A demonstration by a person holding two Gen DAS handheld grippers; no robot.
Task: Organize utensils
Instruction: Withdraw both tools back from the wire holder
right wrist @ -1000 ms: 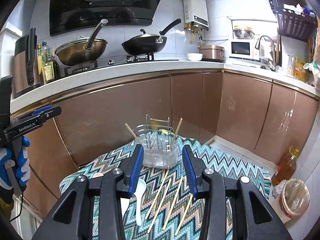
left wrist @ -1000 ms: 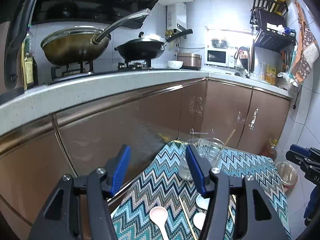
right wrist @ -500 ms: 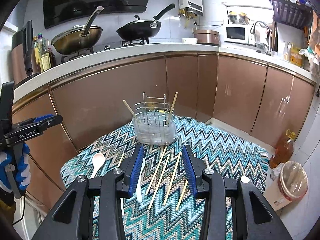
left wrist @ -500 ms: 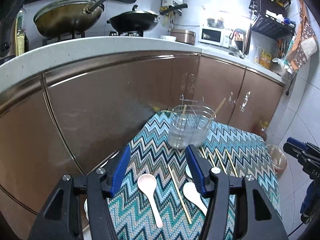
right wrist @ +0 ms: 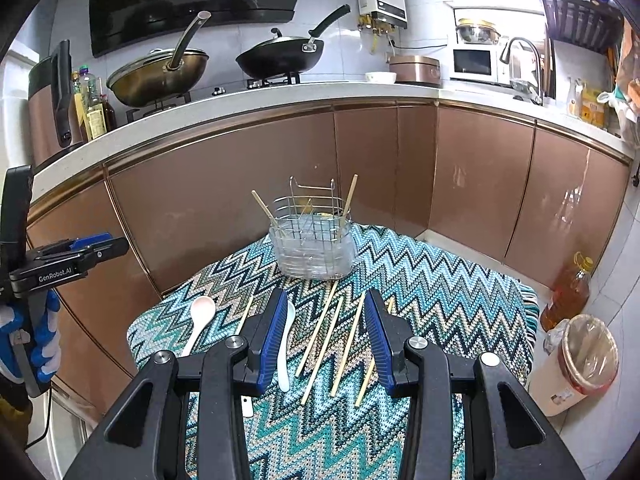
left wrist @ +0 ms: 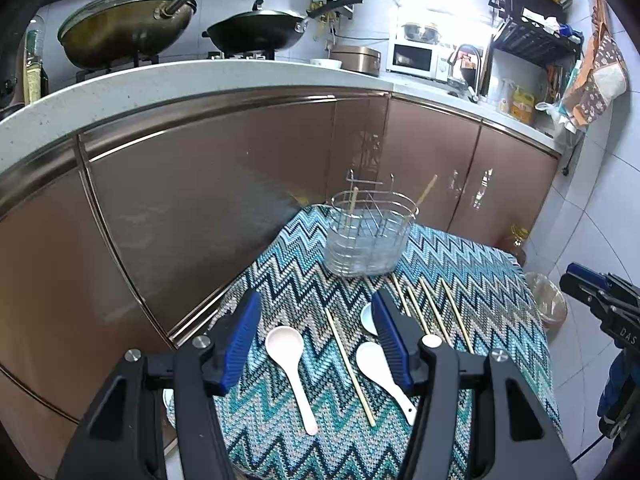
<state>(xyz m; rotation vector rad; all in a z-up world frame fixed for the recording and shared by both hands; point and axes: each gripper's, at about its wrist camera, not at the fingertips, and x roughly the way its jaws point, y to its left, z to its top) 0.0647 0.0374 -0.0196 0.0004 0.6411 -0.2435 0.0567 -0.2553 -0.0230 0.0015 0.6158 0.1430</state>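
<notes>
A small table under a zigzag cloth [left wrist: 472, 264] carries a wire utensil holder [left wrist: 368, 240] in a clear cup, with two chopsticks standing in it. Three white spoons lie nearer me: one [left wrist: 286, 350] on the left, one [left wrist: 376, 360] beside my right finger, and a third [left wrist: 366, 314] half hidden behind it. A single chopstick [left wrist: 348, 360] lies between the spoons, and several chopsticks [left wrist: 434, 312] lie to the right. My left gripper [left wrist: 316, 296] hovers open above the spoons, holding nothing. My right gripper [right wrist: 326, 296] hovers open over several chopsticks [right wrist: 320, 332], with a spoon [right wrist: 286, 344] at its left finger.
Brown cabinet doors [right wrist: 240, 208] stand close behind the table, under a counter with two woks. A lined bin [right wrist: 580, 364] and an oil bottle [right wrist: 568, 296] sit on the floor to the right. A blue-gloved hand [right wrist: 36, 340] holds the left gripper [right wrist: 72, 256].
Both grippers have sunk and tipped downward, so the table, spoons and chopsticks now fill more of each view. The jaws have kept their width and nothing was picked up.
</notes>
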